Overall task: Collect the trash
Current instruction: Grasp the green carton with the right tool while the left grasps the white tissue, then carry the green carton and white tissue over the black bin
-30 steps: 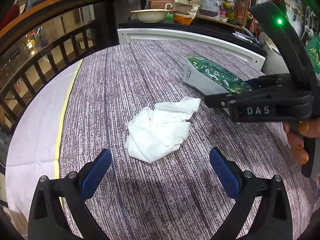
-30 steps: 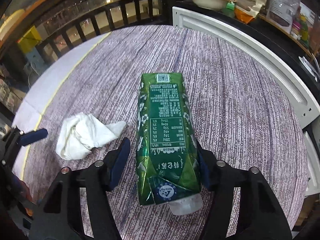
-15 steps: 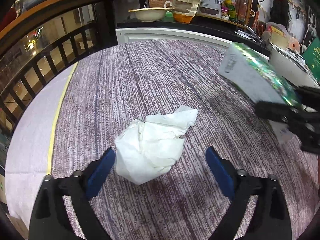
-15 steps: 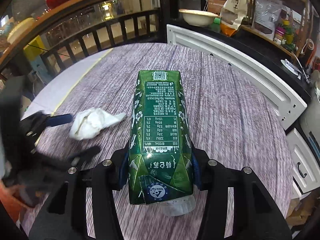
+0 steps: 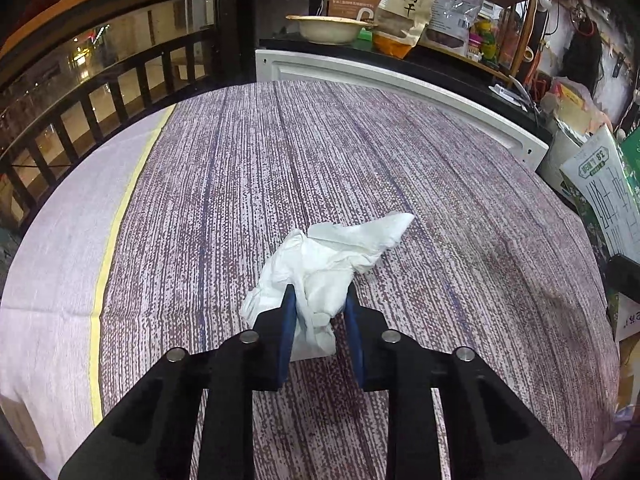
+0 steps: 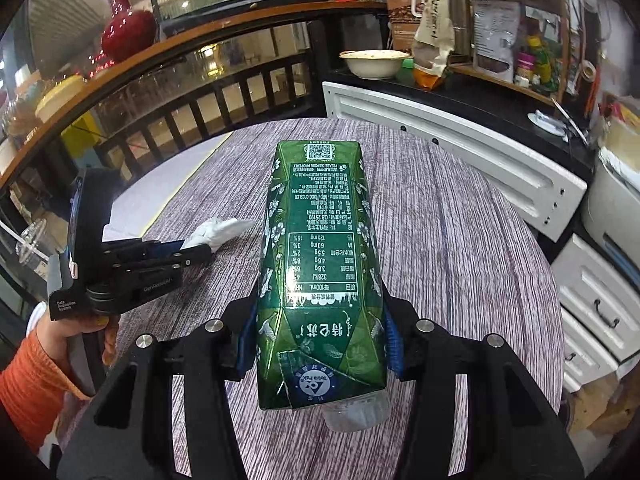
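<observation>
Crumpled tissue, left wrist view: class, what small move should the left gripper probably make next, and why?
Probably lift straight up. The left gripper has its blue pads shut on the crumpled tissue, which appears to rest on the striped tablecloth. The right gripper already holds the green carton off the table, so the tissue is the only trash left down.

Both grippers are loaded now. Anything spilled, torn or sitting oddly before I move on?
No spill shows on the tablecloth. The green carton is creased near its cap end, clamped in the right gripper. The left gripper pinches only the near end of the crumpled tissue.
</observation>
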`<state>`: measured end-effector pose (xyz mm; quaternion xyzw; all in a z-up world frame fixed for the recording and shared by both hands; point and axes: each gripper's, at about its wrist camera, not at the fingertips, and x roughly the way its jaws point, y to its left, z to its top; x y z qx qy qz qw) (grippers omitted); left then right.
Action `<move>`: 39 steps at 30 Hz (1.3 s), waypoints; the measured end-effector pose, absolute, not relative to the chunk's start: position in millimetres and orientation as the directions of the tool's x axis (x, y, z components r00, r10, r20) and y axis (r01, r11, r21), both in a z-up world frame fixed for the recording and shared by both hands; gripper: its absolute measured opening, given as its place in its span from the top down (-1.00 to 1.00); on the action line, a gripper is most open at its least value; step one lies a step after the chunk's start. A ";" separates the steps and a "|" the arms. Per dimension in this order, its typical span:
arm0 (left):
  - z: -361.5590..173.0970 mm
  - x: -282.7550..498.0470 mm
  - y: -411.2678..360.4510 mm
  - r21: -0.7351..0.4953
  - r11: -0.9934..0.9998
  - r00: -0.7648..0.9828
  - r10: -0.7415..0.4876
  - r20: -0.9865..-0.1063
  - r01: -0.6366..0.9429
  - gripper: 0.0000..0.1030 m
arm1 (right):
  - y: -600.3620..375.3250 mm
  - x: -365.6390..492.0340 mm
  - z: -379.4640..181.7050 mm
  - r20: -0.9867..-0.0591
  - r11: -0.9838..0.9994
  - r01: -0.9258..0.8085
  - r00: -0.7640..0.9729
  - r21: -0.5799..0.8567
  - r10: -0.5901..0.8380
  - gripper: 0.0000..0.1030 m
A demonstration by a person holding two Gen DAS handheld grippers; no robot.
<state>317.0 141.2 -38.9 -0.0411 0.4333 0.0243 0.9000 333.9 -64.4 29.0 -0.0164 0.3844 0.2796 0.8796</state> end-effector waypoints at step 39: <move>-13.2 187.7 -37.1 -0.210 0.928 0.673 -0.368 -0.641 0.308 0.68 | -280.7 211.3 -16.2 -0.649 0.951 -0.116 0.707 0.288 0.283 0.03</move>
